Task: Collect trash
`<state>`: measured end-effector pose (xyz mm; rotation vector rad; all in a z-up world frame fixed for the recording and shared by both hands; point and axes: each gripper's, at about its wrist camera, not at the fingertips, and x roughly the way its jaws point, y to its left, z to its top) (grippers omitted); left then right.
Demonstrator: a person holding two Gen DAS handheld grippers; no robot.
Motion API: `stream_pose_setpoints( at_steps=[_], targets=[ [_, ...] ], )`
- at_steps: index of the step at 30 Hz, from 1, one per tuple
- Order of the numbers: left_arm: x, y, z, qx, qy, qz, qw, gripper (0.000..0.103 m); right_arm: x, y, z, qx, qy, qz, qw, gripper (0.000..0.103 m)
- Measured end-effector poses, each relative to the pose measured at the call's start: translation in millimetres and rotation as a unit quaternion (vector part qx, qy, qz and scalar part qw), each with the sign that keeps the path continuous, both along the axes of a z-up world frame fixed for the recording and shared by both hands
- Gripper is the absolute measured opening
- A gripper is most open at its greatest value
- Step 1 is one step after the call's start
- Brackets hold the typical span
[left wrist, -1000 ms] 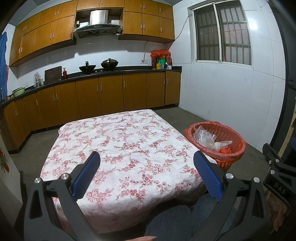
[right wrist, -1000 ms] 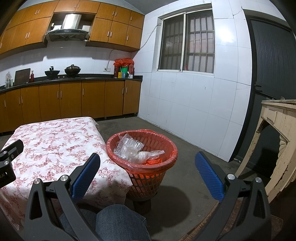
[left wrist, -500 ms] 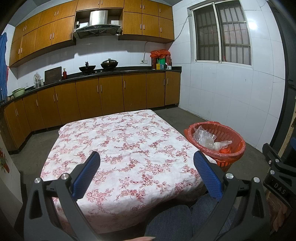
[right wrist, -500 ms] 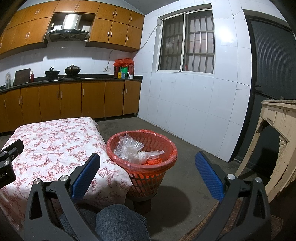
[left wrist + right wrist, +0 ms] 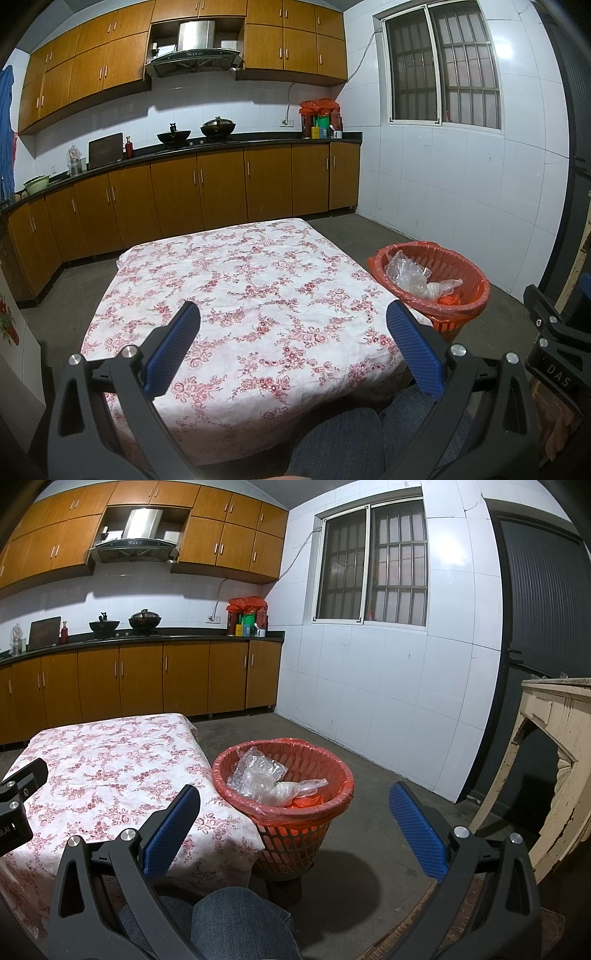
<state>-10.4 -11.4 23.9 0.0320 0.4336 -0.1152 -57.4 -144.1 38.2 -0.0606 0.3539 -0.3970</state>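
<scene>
A low table (image 5: 236, 280) under a white cloth printed with red flowers fills the middle of the kitchen, its top bare. Behind the table, a run of brown wooden cabinets (image 5: 221, 188) follows the far wall under a dark counter, with two black woks (image 5: 218, 129) on the stove and a steel hood above them. At the table's right edge, touching the hanging cloth, stands a red plastic basket (image 5: 295, 834) lined with a red bag. Inside it lies the collected trash: crumpled clear plastic wrap (image 5: 258, 775) piled on the side nearer the table, and a scrap of orange wrapper (image 5: 304, 802) partly under it (only a corner shows). Further right of the basket, a worn cream-painted wooden piece (image 5: 554, 760) stands by a dark door.

The person sits at the table's near edge, knees in blue jeans (image 5: 236, 919) showing low between the tools. The left gripper (image 5: 293, 350) hangs over the near part of the table, its blue-padded fingers (image 5: 173, 347) spread wide with nothing between them. The right gripper (image 5: 295, 832) points at the basket from the near side, its jaws equally wide apart and empty, one pad (image 5: 417, 834) over the concrete floor and the other over the table's corner.
</scene>
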Motion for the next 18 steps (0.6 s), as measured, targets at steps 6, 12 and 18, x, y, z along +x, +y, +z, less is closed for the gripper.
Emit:
stream_pose_setpoints(
  at_steps=[6, 12, 18],
  targets=[
    [-0.3, -0.3, 0.0, 0.000, -0.001, 0.000, 1.0000, 0.099, -0.1, 0.1, -0.1, 0.000, 0.000, 0.000, 1.000, 0.101],
    [-0.3, -0.9, -0.2, 0.000, 0.001, 0.001, 1.0000, 0.099, -0.3, 0.2, -0.1, 0.000, 0.000, 0.000, 1.000, 0.101],
    [-0.6, 1.1, 0.2, -0.002, 0.002, 0.001, 1.0000, 0.099, -0.1, 0.2, -0.4, 0.000, 0.000, 0.000, 1.000, 0.101]
  ],
)
